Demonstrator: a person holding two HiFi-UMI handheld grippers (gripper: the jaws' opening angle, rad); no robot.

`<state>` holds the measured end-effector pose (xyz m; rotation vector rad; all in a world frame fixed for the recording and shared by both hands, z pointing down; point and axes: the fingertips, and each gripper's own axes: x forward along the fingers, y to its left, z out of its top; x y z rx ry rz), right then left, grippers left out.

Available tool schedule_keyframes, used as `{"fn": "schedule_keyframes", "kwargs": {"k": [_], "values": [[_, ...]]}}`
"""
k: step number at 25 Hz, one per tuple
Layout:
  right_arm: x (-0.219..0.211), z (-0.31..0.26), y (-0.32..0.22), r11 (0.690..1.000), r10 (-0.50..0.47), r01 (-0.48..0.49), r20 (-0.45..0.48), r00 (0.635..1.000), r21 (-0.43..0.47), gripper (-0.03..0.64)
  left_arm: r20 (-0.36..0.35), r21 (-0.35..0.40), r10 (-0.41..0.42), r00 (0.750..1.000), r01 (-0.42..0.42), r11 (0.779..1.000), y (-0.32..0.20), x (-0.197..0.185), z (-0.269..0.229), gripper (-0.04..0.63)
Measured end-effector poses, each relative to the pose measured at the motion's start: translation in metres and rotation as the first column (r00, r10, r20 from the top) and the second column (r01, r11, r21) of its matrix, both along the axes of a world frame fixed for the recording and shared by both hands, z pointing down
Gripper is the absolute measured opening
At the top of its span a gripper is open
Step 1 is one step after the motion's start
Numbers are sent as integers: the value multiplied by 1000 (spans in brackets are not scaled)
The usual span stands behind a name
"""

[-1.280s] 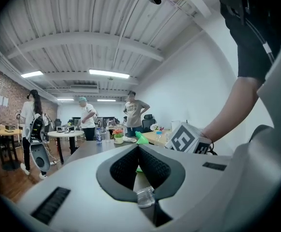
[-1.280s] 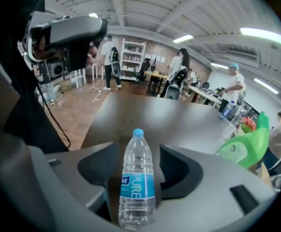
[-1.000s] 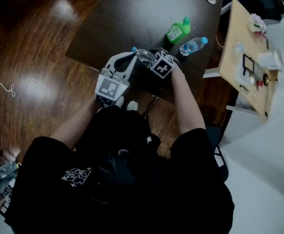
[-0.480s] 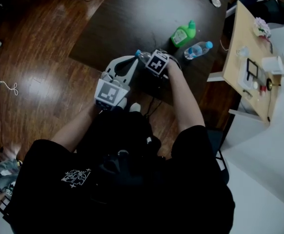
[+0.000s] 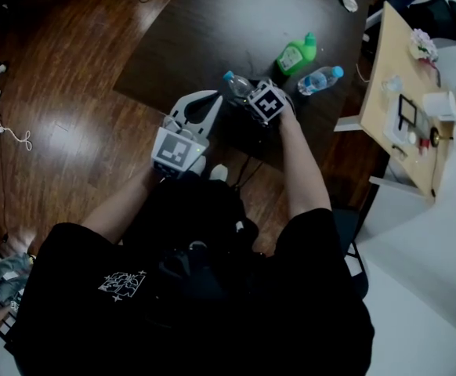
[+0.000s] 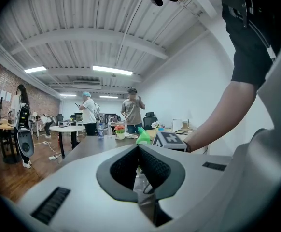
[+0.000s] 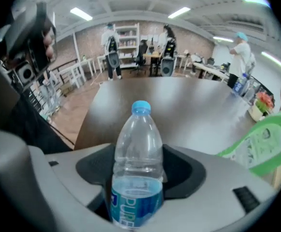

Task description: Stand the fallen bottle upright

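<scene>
A clear water bottle (image 5: 238, 86) with a blue cap and blue label is between the jaws of my right gripper (image 5: 247, 94), near the front edge of the dark table (image 5: 212, 30). In the right gripper view the bottle (image 7: 136, 168) fills the gap of the right gripper (image 7: 140, 151), cap pointing away; the jaws are closing and the pads press its sides. My left gripper (image 5: 215, 95) sits just left of it, fingers meeting at the tips and holding nothing. In its own view the left gripper (image 6: 138, 149) looks level across the table.
A green bottle (image 5: 298, 53) stands farther back on the table, with a second water bottle (image 5: 320, 77) lying on its side beside it. A light wooden side table (image 5: 389, 92) with small items stands to the right. People stand far across the room.
My right gripper has shifted a little to the right and rolled, carrying the bottle with it; the cap now sits farther from the left gripper's tips. The left gripper has stayed put.
</scene>
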<state>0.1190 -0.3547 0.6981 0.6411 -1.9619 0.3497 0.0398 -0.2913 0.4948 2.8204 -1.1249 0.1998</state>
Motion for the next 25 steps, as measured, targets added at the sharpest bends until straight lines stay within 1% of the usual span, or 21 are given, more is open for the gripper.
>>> {"fn": "schedule_keyframes", "kwargs": {"k": [1,2,3,4,5,7,9,10,12,13,14,16,19,21,22,23,25], "values": [[2,-10,-2,998,45,-47,74,996,28,328,-1,-1,0,1000,0,1000,0,0,-1,-9],[5,-21,-3,994,93,-101,157,983,44,328,-3,-3,0,1000,0,1000,1,1,-2,-9],[8,-32,-3,985,142,-160,242,960,58,328,-4,-3,1,1000,-1,1000,1,1,-4,-9],[12,-45,-4,972,190,-225,327,926,72,328,-4,-2,2,1000,-2,1000,2,2,-7,-9],[17,-57,-6,953,233,-291,407,883,84,328,-3,-1,5,1000,-5,1000,2,3,-10,-9],[29,-80,-7,904,297,-414,541,787,104,328,-2,5,14,1000,-14,1000,4,7,-17,-9],[43,-98,-9,849,330,-515,640,694,120,330,-3,17,21,1000,-21,1000,4,12,-24,-9],[49,-103,-12,820,340,-558,677,653,127,330,-3,25,24,1000,-24,999,4,14,-27,-9],[62,-105,-18,759,353,-634,726,590,146,331,0,41,27,1000,-27,999,2,18,-27,-9],[67,-103,-20,729,358,-666,740,569,160,331,1,47,27,1000,-28,999,2,20,-25,-9],[71,-102,-22,700,356,-690,750,558,181,331,-1,51,27,1000,-26,998,2,22,-23,-9],[73,-104,-23,651,328,-719,764,556,243,334,-21,54,22,1000,-21,998,4,22,-18,-9],[65,-110,-20,567,262,-742,775,575,358,334,-34,58,20,999,-18,998,10,20,-7,-9],[59,-111,-12,520,222,-741,770,598,425,336,-38,55,18,999,-16,998,15,19,2,-9],[57,-111,-8,504,204,-735,765,611,454,335,-41,51,16,999,-13,999,17,18,5,-9],[54,-110,-4,495,190,-729,760,622,473,336,-40,50,15,999,-13,999,18,17,8,-9],[53,-107,3,491,182,-722,753,632,488,339,-31,52,20,999,-18,998,21,19,11,-9]]}}
